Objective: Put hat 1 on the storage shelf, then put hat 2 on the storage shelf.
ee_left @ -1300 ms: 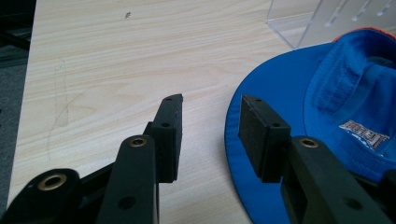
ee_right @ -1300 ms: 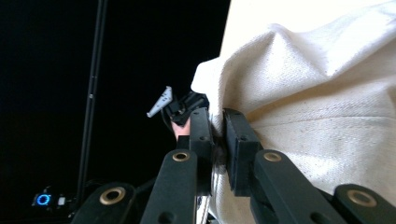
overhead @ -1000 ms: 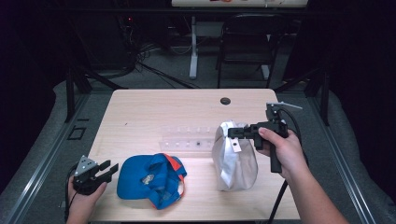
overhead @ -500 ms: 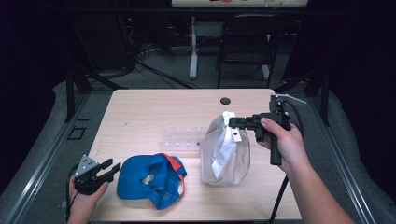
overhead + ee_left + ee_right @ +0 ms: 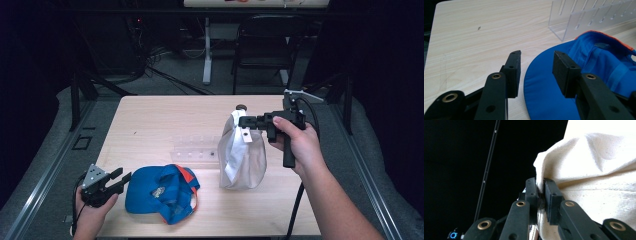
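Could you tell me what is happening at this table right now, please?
A person works with a gripper in each hand. The right gripper has its jaws shut on the top edge of a white cloth bag, holding it up so that it hangs with its bottom on the table. The left gripper rests open beside the brim of a blue cap. A clear acrylic rack sits behind the cap.

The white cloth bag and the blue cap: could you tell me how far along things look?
Done: the right gripper is shut on the white cloth bag, holding its top edge up while its bottom rests on the table. In hand: the open left gripper sits at the blue cap brim. Left: the cap lies ungrasped beside the bag.
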`<action>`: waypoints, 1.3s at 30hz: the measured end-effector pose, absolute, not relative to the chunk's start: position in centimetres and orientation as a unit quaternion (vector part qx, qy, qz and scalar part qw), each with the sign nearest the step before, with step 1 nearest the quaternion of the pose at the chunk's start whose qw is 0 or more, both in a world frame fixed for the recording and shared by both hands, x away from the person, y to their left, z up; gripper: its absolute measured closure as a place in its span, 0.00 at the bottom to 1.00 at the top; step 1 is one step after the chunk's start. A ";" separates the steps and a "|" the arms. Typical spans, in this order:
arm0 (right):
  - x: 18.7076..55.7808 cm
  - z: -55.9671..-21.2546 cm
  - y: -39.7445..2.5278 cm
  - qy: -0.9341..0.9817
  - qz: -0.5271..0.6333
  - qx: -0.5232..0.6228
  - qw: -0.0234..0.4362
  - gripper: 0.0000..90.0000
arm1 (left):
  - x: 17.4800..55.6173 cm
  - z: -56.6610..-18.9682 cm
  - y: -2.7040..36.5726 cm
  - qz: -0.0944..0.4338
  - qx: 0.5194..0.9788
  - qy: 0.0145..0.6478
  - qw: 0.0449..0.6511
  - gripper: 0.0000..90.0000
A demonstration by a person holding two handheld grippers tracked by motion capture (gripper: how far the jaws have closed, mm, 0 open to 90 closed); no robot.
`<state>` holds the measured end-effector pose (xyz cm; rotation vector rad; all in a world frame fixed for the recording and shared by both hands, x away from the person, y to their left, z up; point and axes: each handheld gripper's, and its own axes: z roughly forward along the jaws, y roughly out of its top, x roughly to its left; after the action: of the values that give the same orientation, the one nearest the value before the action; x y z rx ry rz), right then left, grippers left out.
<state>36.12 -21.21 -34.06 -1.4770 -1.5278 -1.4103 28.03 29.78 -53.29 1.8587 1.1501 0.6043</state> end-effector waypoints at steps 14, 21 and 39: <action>37.1 -31.9 -18.8 -0.580 -0.533 -0.545 0.287 0.92 | 27.8 -50.5 26.1 0.234 0.765 0.403 0.445 0.62; 37.8 -30.9 -17.5 -0.588 -0.528 -0.544 0.282 0.92 | 28.1 -48.4 22.4 0.226 0.778 0.358 0.465 0.61; 40.3 -29.4 -13.3 -0.588 -0.531 -0.538 0.288 0.92 | 27.5 -45.9 14.4 0.240 0.819 0.243 0.461 0.53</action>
<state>40.31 -13.31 -29.36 -1.4370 -1.5702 -1.4190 27.49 14.37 -45.91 2.0144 0.5976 0.5901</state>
